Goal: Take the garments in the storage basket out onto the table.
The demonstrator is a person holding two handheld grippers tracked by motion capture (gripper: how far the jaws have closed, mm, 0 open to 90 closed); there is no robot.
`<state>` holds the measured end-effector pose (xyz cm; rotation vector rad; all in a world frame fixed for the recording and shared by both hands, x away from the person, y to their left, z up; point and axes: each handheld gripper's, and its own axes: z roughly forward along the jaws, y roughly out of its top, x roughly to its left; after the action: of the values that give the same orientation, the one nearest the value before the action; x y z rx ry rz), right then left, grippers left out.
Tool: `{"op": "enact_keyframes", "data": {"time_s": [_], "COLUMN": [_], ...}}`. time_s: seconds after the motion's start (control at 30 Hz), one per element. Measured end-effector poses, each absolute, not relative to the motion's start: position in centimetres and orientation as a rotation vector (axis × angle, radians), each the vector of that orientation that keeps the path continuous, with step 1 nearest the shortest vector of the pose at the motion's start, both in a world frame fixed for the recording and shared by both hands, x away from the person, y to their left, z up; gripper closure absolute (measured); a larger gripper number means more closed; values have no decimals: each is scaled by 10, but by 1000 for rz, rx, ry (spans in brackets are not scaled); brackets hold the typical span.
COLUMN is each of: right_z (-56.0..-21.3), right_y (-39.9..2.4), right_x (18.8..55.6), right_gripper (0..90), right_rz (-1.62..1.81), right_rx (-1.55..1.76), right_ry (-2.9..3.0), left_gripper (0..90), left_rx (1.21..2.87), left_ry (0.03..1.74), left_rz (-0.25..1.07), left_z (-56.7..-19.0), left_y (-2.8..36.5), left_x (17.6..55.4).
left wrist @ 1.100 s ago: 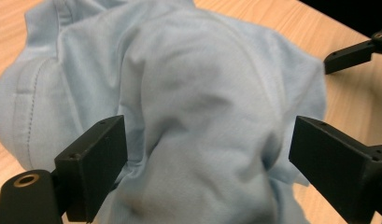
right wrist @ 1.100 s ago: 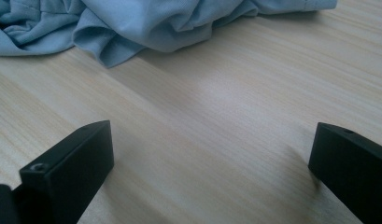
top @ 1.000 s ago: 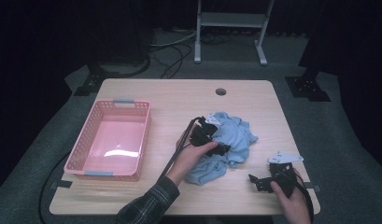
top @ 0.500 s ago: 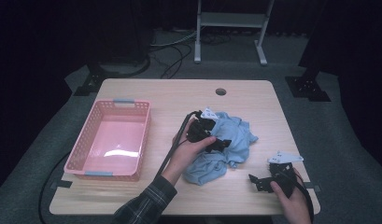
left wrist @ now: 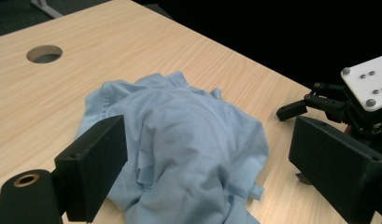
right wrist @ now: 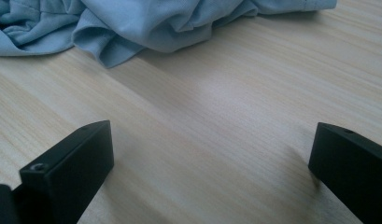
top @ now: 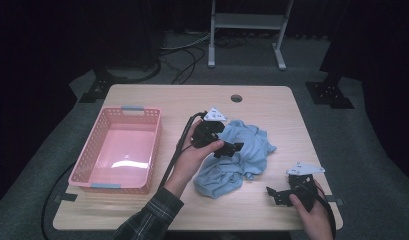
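Lifting off the crumpled light-blue shirt (top: pixel 239 155), the left gripper (top: pixel 227 148) now hangs wide open, empty, above it; shirt remains mid-table, pink basket (top: pixel 92 170) at nine o'clock, ungrasped.

The high view looks forward and down from 6 o'clock over the whole counter (top: pixel 272 107). The left gripper view hangs close above the blue shirt (left wrist: pixel 188 144), looking down on it. The right gripper view skims low over the wood, with the shirt (right wrist: pixel 146 23) at 12 o'clock. All three share it.
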<state>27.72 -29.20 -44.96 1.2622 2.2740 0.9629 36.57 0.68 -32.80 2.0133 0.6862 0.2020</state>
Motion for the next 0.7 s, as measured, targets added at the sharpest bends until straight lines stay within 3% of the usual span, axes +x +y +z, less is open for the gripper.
{"op": "enact_keyframes", "data": {"time_s": [0.7], "right_z": [-450], "right_y": [-292], "right_x": [278], "right_gripper": [0], "right_rz": [962], "right_rx": [1263], "right_ry": [2274], "left_gripper": [110], "left_rx": [1973], "left_ry": [716], "left_rz": [243], "left_z": [-317], "left_y": [46], "left_x": [351]}}
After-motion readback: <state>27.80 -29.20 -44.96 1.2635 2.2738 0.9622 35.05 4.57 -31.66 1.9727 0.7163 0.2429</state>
